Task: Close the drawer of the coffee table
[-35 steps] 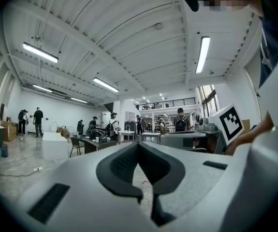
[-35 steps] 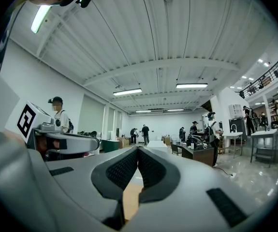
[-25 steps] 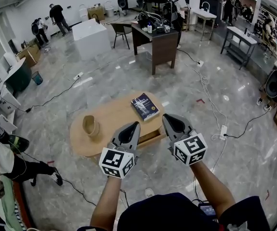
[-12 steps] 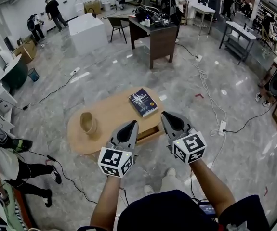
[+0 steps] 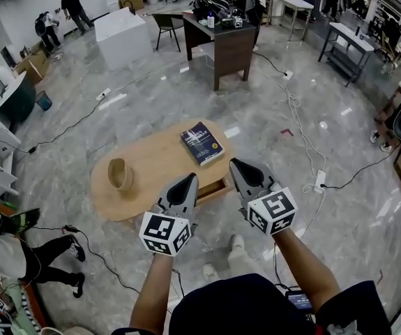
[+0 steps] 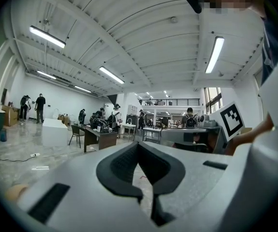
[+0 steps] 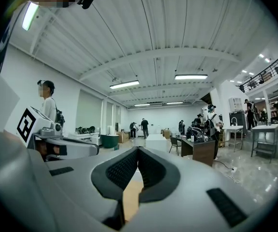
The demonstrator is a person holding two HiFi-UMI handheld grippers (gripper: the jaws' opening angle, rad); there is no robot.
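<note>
Left tool [image 5: 188,181] and right tool [image 5: 240,167], pinched shut and empty, hover over the open drawer [image 5: 214,186] at the tabletop's [image 5: 151,167] near edge, likely for pushing.

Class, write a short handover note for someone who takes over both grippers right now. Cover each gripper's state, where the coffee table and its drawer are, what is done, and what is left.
Left gripper: jaws together, nothing between them, held in the air on the near side of the table.
Right gripper: the same, jaws together and empty.
Coffee table: straight ahead on the floor, with a book and a wooden cup on top.
Drawer: on the near side, between the two grippers in the head view, pulled partly out.
Done: nothing yet; neither gripper appears to touch the drawer.
Left: lower a gripper to the drawer front and push it in flush.
</note>
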